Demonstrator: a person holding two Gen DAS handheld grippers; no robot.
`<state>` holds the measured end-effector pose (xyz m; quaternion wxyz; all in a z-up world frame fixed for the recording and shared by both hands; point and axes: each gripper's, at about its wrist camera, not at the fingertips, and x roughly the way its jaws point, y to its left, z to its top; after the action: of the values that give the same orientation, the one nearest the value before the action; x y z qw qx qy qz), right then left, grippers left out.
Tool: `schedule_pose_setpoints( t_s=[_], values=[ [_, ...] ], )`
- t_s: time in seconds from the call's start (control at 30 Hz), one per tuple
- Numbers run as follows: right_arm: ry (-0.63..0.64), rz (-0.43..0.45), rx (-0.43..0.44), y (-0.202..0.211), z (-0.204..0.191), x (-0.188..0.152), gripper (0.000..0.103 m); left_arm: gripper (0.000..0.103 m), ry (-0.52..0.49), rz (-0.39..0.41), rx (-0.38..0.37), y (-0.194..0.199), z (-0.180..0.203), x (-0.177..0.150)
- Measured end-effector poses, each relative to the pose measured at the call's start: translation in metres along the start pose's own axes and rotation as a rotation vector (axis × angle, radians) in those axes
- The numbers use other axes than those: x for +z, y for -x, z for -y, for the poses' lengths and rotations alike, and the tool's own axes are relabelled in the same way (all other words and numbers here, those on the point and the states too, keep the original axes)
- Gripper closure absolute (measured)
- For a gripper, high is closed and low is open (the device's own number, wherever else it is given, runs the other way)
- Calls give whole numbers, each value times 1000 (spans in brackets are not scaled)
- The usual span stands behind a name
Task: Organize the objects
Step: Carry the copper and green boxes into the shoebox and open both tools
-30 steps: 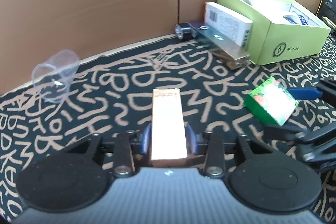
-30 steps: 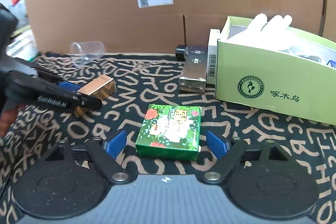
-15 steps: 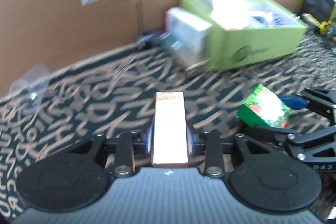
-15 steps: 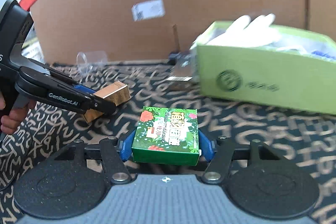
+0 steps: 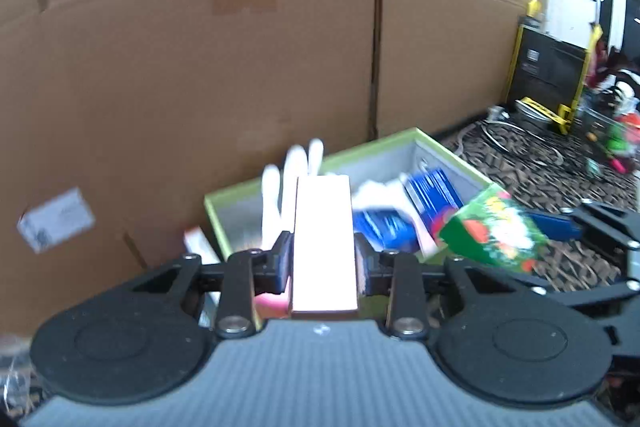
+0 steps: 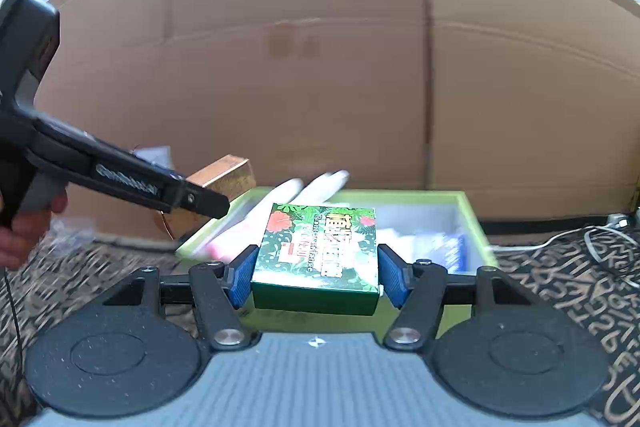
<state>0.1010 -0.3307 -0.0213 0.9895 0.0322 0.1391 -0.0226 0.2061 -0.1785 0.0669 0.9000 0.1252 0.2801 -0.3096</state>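
Observation:
My left gripper (image 5: 323, 259) is shut on a long gold box (image 5: 324, 239) and holds it in the air over the near left part of the open green box (image 5: 448, 151). It also shows in the right wrist view (image 6: 224, 179). My right gripper (image 6: 316, 271) is shut on a small green floral box (image 6: 318, 253), raised just in front of the green box (image 6: 474, 223). The floral box also shows in the left wrist view (image 5: 492, 231). A white glove (image 5: 296, 167) and blue packets (image 5: 432, 191) lie inside the green box.
A tall cardboard wall (image 5: 240, 67) stands right behind the green box. The patterned black and tan cloth (image 6: 568, 267) covers the table. A white carton (image 5: 198, 247) leans at the green box's left side. Cables (image 6: 600, 235) lie at the far right.
Both grippers have lifted their boxes off the cloth and carried them up to the green box. The right gripper closed on the floral box a second ago.

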Motion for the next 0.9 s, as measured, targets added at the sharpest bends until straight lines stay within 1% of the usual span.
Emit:
schedule_pose_setpoints(
  t_s=[0.1,0.2,0.27,0.33,0.37,0.4,0.43,0.47,0.53,0.6,0.67,0.7,0.83,0.9],
  values=[
    [-11,25,-42,-18,14,9,36,72,11,-29,29,-29,2,16],
    [-40,30,-65,-38,27,11,36,72,12,-64,70,-59,-3,18],
    [-57,11,-69,-54,30,9,36,72,26,-97,78,-76,-9,14],
    [-46,-33,-81,-73,31,3,35,72,27,-139,66,-94,-13,7],
    [-40,-59,-86,-83,33,-1,33,64,19,-158,61,-101,-14,3],
    [-33,-88,-91,-92,33,-5,27,58,9,-169,67,-107,-15,-2],
    [-30,-110,-98,-98,34,-8,25,42,5,-166,90,-109,-15,-6],
    [-30,-122,-105,-101,35,-11,21,36,-7,-141,110,-108,-16,-10],
    [-25,-103,-102,-99,36,-14,17,28,-46,-102,119,-103,-14,-13],
    [-37,-87,-115,-94,37,-13,11,20,-37,-84,100,-97,-15,-14],
    [-50,-77,-124,-88,36,-8,11,3,-10,-55,84,-87,-15,-13],
    [-54,-64,-121,-80,34,-6,11,0,4,-36,82,-81,-15,-11],
    [-59,9,-90,-50,21,5,9,0,11,34,72,-43,-12,-12],
    [-54,44,-70,-36,10,10,5,0,22,64,74,-20,-12,-18]
  ],
)
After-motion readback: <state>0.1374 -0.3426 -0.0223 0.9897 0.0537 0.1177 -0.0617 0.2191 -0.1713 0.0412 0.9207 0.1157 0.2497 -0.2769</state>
